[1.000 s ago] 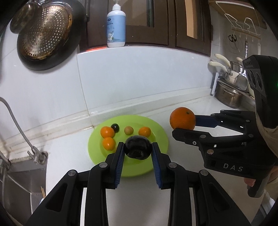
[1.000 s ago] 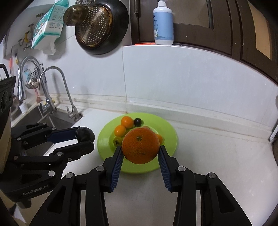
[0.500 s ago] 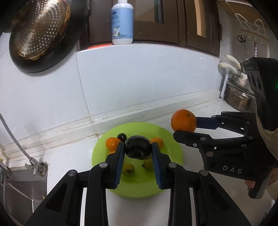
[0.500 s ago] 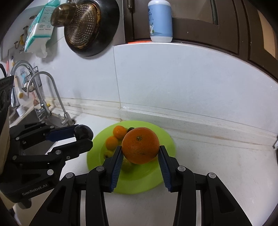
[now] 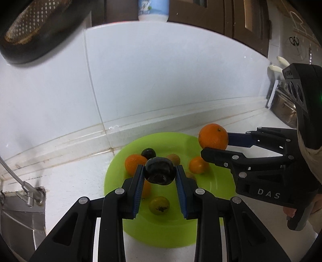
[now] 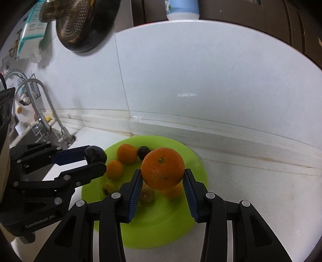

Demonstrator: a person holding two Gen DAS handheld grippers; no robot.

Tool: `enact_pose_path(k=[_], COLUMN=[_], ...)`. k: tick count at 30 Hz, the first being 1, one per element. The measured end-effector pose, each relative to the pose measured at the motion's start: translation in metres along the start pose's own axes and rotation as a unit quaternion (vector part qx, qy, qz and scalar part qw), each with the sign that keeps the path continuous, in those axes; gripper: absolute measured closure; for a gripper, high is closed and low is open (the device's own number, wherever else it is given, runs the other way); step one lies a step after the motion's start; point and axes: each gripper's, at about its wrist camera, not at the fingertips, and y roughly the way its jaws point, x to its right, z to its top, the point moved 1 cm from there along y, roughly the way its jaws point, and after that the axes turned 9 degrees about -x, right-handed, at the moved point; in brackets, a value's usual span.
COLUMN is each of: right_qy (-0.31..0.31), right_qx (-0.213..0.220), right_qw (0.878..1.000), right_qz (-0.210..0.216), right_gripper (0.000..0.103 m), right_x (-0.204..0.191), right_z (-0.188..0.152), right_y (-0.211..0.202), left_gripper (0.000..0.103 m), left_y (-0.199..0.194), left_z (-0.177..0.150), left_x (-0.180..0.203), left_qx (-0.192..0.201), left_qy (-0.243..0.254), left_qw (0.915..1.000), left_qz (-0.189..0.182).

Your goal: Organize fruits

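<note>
- White tabletop meets a white tiled wall; a sink faucet stands at the left.
- Left gripper fingers clamp a dark round fruit above the plate.
- Right gripper fingers clamp a large orange.
- Green plate holds small oranges, one dark fruit and yellowish fruits.

- Your plate: plain lime green.
- Your large orange: bright orange, green stem dot.
- Your dark fruit: glossy black.
- Your small fruits: orange.
- Your gripper pads: blue, ribbed.
- Your colander: brassy, perforated, black rim.
- Your bottle: pale blue.
</note>
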Motion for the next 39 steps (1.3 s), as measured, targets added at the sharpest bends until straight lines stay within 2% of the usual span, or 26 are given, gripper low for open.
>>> enact_pose_path(k=[8,14,15,16,18,20,21,26,31,33,39], right_qy=[0.005,0.007,0.008,0.008,0.011,0.014,0.015,0.025,0.04,0.048,0.066], right_qx=[-0.015,-0.02,-0.02,-0.02,-0.026,-0.025,-0.021,-0.002,0.013,0.019,0.044], right_qw=[1.0,1.0,1.0,1.0,1.0,1.0,1.0,1.0,0.999,0.998,0.996], right_qz=[0.004,0.006,0.006,0.006,0.011,0.006,0.002,-0.014,-0.026,-0.027,-0.033], right_gripper=[0.061,0.061,0.061,0.061,0.061,0.054,0.048,0.047,0.046,0.041,0.037], right_x=[0.011,0.014,0.015,0.015,0.016,0.015,0.016,0.016,0.011,0.007,-0.009], right_z=[0.008,0.01,0.011,0.011,0.011,0.011,0.011,0.006,-0.004,-0.01,-0.028], right_y=[0.03,0.043,0.045,0.046,0.049,0.049,0.047,0.024,-0.007,-0.022,-0.064], left_gripper=[0.072,0.072,0.069,0.061,0.052,0.051,0.05,0.045,0.033,0.031,0.023], left_y=[0.03,0.041,0.041,0.042,0.038,0.034,0.032,0.008,-0.027,-0.042,-0.084], left_z=[0.006,0.009,0.009,0.009,0.009,0.009,0.009,0.004,-0.003,-0.006,-0.021], left_x=[-0.003,-0.004,-0.004,-0.004,-0.005,-0.006,-0.006,-0.01,-0.008,-0.006,-0.001], left_qx=[-0.023,-0.027,-0.027,-0.026,-0.02,-0.017,-0.017,-0.002,0.015,0.025,0.044], left_qy=[-0.003,0.0,0.001,0.001,-0.003,-0.005,-0.006,-0.024,-0.043,-0.051,-0.06], left_qw=[0.9997,0.9996,0.9996,0.9996,0.9997,0.9998,0.9998,0.9995,0.998,0.9973,0.9954], left_qz=[-0.01,-0.012,-0.012,-0.011,-0.012,-0.005,0.0,0.021,0.043,0.046,0.061])
